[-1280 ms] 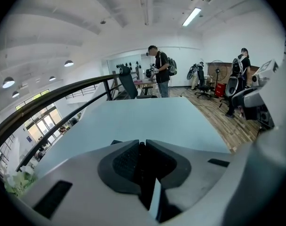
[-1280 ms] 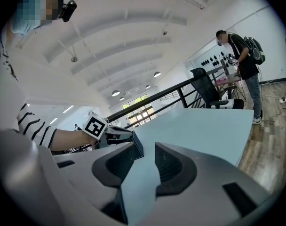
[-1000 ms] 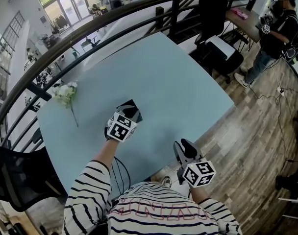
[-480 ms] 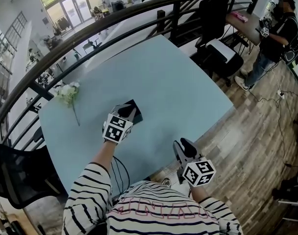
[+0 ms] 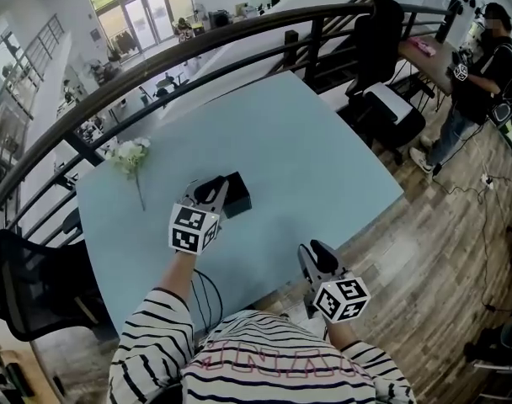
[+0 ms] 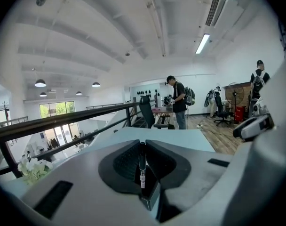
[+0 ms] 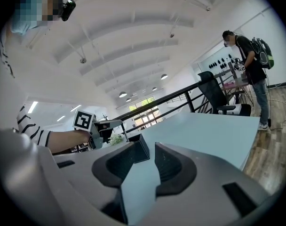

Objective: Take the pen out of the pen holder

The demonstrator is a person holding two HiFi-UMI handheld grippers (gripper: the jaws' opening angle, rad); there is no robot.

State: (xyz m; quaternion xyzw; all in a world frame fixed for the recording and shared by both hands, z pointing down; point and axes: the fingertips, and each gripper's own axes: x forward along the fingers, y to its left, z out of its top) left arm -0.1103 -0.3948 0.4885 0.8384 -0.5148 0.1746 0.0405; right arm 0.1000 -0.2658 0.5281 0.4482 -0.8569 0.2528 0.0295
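**A:** Pen (image 6: 142,166) status, where is it?

**B:** Pinched upright between the jaws of my left claw (image 5: 207,194), right over the black pen holder (image 5: 237,195) near the middle of the table (image 5: 323,133). I can't tell if its lower end has cleared the rim.

**A:** Right claw?

**B:** My right claw (image 5: 317,257) is spread with nothing in it. It hovers at the near edge, well apart from the pen holder.

**A:** Risks?

**B:** It's a thin grip on a slim pen, so it could swivel or slip out and drop. If the tip is inside and I pull sideways, it could catch the wall and tip or drag the pen holder. Nothing's pinning that down.

**A:** Counts?

**B:** One pen, one pen holder, one bunch of white flowers (image 5: 130,154) far left, two claws, one table.
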